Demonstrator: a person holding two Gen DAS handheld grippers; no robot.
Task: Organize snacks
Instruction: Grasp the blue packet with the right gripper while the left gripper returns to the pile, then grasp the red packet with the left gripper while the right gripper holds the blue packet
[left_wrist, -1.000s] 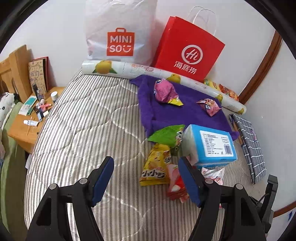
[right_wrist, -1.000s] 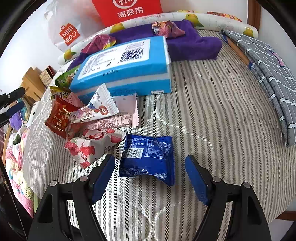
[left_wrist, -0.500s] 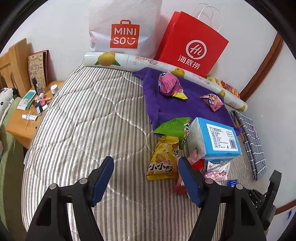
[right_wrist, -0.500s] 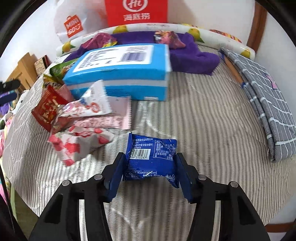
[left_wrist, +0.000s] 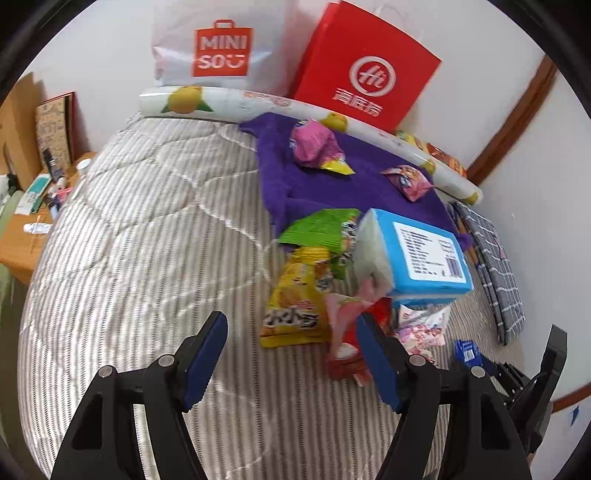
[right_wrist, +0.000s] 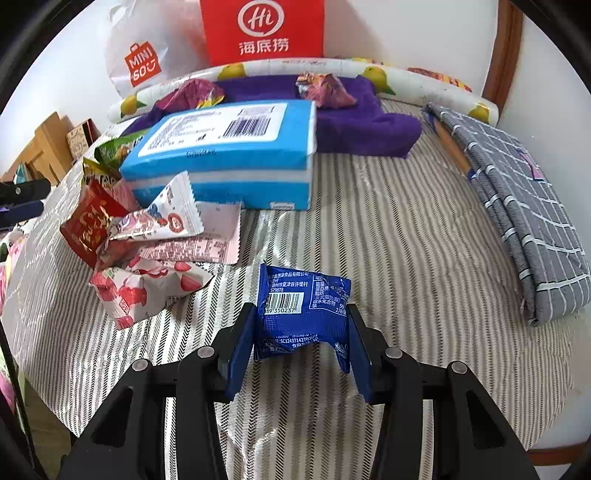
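Near the blue box (right_wrist: 229, 147), right gripper (right_wrist: 301, 332) clamps a blue packet (right_wrist: 303, 310) by its crinkled edges; slippage is possible. Left gripper (left_wrist: 291, 354) hovers, jaws apart.

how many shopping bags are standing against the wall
2: the white Miniso bag on the left and the red Haidilao bag to its right, both behind the lemon-print roll. Nothing suggests a hidden third.

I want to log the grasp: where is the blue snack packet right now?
In the right wrist view the blue snack packet is clamped in the right gripper, just right of the strawberry-print packet.
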